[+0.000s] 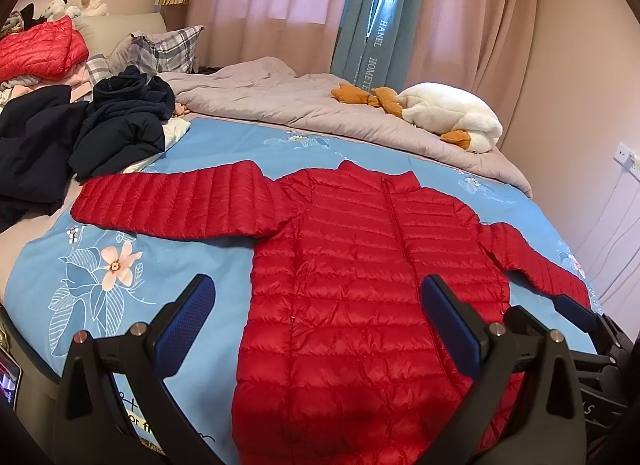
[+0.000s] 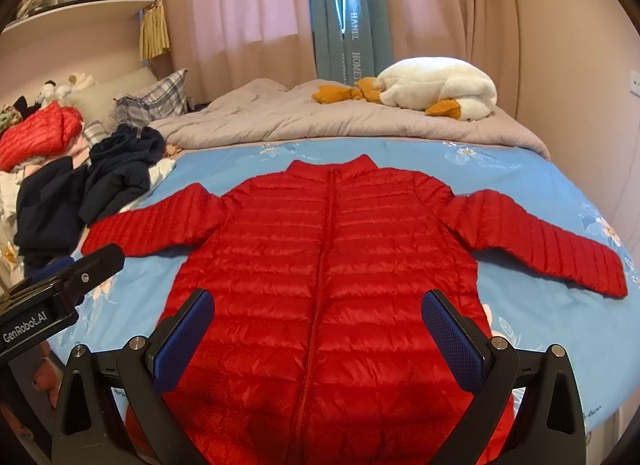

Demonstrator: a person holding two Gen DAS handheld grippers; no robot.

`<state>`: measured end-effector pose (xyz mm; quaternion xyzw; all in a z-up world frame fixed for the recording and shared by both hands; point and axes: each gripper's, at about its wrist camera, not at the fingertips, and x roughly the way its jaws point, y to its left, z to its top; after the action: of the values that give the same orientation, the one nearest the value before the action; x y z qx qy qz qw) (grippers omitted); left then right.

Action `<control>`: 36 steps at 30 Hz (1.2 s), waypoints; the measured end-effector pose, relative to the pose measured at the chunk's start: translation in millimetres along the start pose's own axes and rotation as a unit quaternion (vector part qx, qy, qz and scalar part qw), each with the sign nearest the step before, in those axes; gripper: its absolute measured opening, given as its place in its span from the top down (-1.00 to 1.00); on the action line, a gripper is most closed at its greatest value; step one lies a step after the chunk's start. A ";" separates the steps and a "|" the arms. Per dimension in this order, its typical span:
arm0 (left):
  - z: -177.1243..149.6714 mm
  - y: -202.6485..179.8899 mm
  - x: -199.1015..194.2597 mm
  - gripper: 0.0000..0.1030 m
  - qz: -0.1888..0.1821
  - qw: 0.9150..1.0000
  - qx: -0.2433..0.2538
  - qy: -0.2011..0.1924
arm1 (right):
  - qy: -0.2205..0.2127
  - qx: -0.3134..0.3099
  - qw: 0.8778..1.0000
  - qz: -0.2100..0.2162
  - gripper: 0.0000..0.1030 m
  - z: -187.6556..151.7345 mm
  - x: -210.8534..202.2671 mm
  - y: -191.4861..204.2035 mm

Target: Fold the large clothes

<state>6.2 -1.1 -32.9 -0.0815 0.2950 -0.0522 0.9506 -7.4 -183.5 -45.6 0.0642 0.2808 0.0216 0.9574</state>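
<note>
A red jacket (image 2: 328, 265) lies flat, zipped, sleeves spread on the blue bedsheet (image 1: 192, 161), while the left gripper (image 1: 318, 329) and right gripper (image 2: 318, 329) hover over its hem, fingers spread wide and empty.

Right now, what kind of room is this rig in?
Almost certainly a bedroom: the red puffer jacket lies spread on a bed with a blue floral sheet, a plaid pillow near the headboard, and pink curtains behind.

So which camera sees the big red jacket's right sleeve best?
The right wrist view: the right sleeve lies whole on the blue sheet, cuff included. In the left wrist view the sleeve is squeezed at the edge, its cuff partly behind the right gripper.
</note>
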 end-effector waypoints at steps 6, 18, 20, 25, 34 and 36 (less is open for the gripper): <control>-1.0 0.3 -1.1 -1.00 -0.002 1.000 0.000 0.001 | 0.001 0.000 1.000 -0.001 -0.99 -0.4 0.5 -0.8; -1.0 3.5 -2.5 -1.00 -0.012 1.000 -0.006 0.002 | 0.005 0.002 1.000 -0.011 -0.99 -2.4 1.4 1.4; -0.8 2.0 -2.3 -1.00 -0.013 1.000 -0.003 0.002 | 0.006 0.004 1.000 -0.013 -0.99 -2.5 1.7 1.0; -0.6 -0.2 -1.0 -1.00 -0.016 1.000 -0.001 0.004 | 0.007 0.008 1.000 -0.016 -0.99 -4.3 1.2 -0.3; -0.9 -4.3 0.5 -1.00 -0.024 1.000 0.003 0.012 | 0.007 0.009 1.000 -0.016 -0.99 -3.4 1.2 -1.7; -1.0 -4.9 0.9 -1.00 -0.024 1.000 0.004 0.013 | 0.007 0.009 1.000 -0.017 -0.99 -3.3 1.2 -1.1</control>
<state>6.1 -6.2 -33.3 -0.0842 0.3053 -0.0771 0.9454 -8.2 -184.2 -49.1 0.0677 0.2886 0.0036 0.9551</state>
